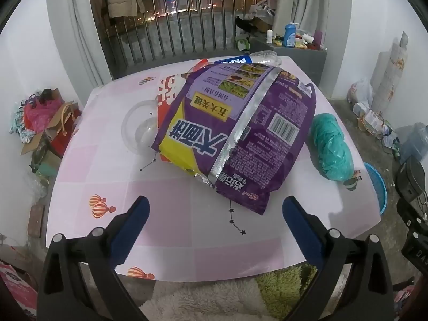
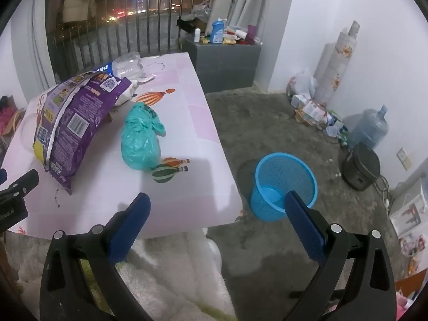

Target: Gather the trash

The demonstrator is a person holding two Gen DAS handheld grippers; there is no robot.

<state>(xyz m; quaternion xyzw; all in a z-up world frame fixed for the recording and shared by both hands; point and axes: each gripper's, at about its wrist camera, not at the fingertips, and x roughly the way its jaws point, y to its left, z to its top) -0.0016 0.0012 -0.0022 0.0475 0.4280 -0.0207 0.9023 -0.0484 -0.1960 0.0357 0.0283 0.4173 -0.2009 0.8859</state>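
Note:
A big purple snack bag (image 1: 240, 131) (image 2: 72, 123) lies crumpled across the middle of the pink table (image 1: 165, 214) (image 2: 187, 187). Behind it rests a clear Pepsi bottle (image 1: 256, 57) (image 2: 125, 65). To its right sits a knotted teal plastic bag (image 1: 330, 144) (image 2: 140, 139). A clear plastic lid (image 1: 139, 128) peeks out on the left. My left gripper (image 1: 215, 208) hovers open over the table's near edge, just short of the purple bag. My right gripper (image 2: 216, 206) is open above the table's right corner. A blue mesh bin (image 2: 283, 184) (image 1: 377, 187) stands on the floor.
Past the table are a balcony railing (image 1: 187, 26) and a grey cabinet (image 2: 227, 61) crowded with bottles. Bags and boxes pile at the left wall (image 1: 45, 123). A water jug (image 2: 369, 128), a dark appliance (image 2: 361, 165) and clutter line the right wall. A fluffy white rug (image 2: 174, 267) lies below.

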